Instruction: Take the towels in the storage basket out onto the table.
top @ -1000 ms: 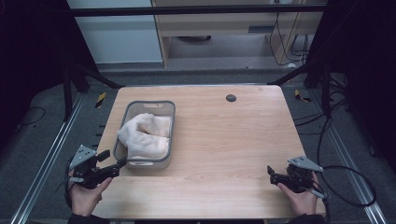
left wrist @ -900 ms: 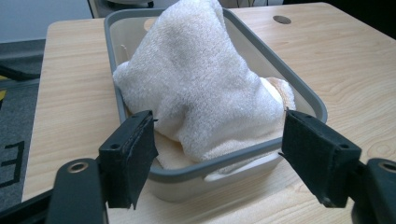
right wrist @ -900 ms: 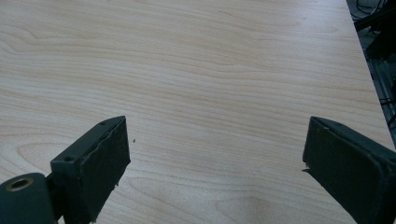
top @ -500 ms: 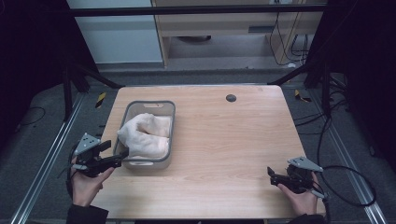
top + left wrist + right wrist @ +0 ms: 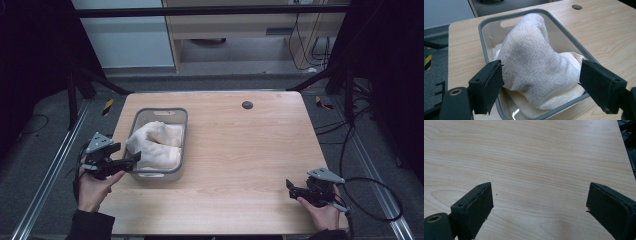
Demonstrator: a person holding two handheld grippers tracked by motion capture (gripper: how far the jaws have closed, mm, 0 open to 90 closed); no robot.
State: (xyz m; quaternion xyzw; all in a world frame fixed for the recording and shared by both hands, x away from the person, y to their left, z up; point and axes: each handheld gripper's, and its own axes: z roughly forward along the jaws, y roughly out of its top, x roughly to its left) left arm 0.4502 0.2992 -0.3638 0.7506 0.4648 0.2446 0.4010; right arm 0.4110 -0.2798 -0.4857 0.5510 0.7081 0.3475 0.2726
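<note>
both tongs are released: the left tongs (image 5: 541,92) bracket the white towel (image 5: 536,67) heaped in the grey bin (image 5: 484,27), apparently the approach step, so next they must advance and clench, while the right tongs (image 5: 539,212) idle over bare worktop (image 5: 536,157).

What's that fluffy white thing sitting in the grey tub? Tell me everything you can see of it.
It looks like a towel of looped terry cloth, white to cream, crumpled rather than folded. One part humps up above the rim of the grey tub; flatter layers lie beneath. It rests inside the tub on the table's left side. The open left gripper frames it without touching.
</note>
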